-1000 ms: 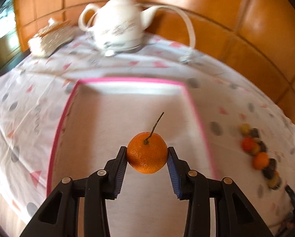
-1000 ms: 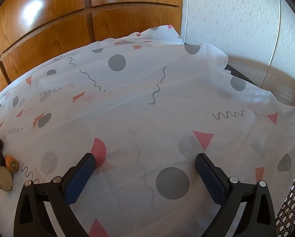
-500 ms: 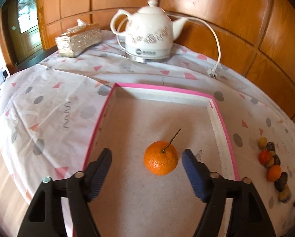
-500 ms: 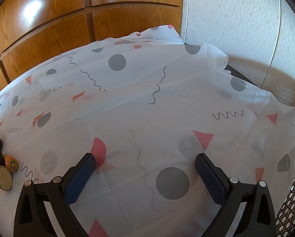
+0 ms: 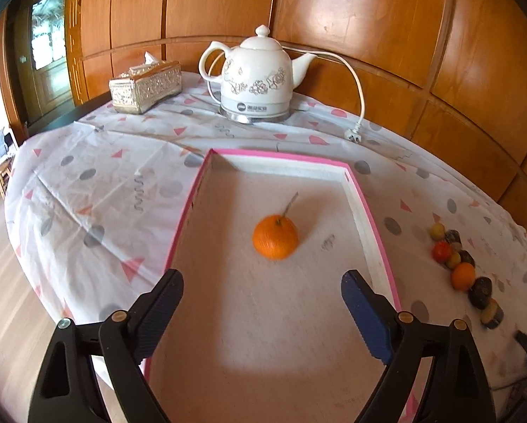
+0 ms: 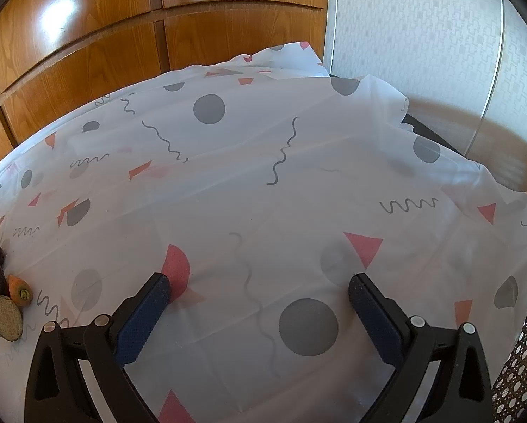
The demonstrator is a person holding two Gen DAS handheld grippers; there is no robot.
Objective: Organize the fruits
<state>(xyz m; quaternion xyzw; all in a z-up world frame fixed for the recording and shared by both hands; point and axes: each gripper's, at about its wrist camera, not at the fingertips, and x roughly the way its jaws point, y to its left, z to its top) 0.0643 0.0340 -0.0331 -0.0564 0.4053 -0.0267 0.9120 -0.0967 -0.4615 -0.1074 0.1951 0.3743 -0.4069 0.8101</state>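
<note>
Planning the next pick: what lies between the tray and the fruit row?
Left wrist view: only bare patterned tablecloth between the tray and fruit row.

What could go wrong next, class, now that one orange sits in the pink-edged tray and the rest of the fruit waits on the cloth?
1. The orange is round and lies loose in the tray; a bump might roll it.
2. The other fruits lie tightly in a row, so the left gripper, whose jaws have just been opening, could knock neighbours.
3. The kettle cord trails near the tray.
</note>
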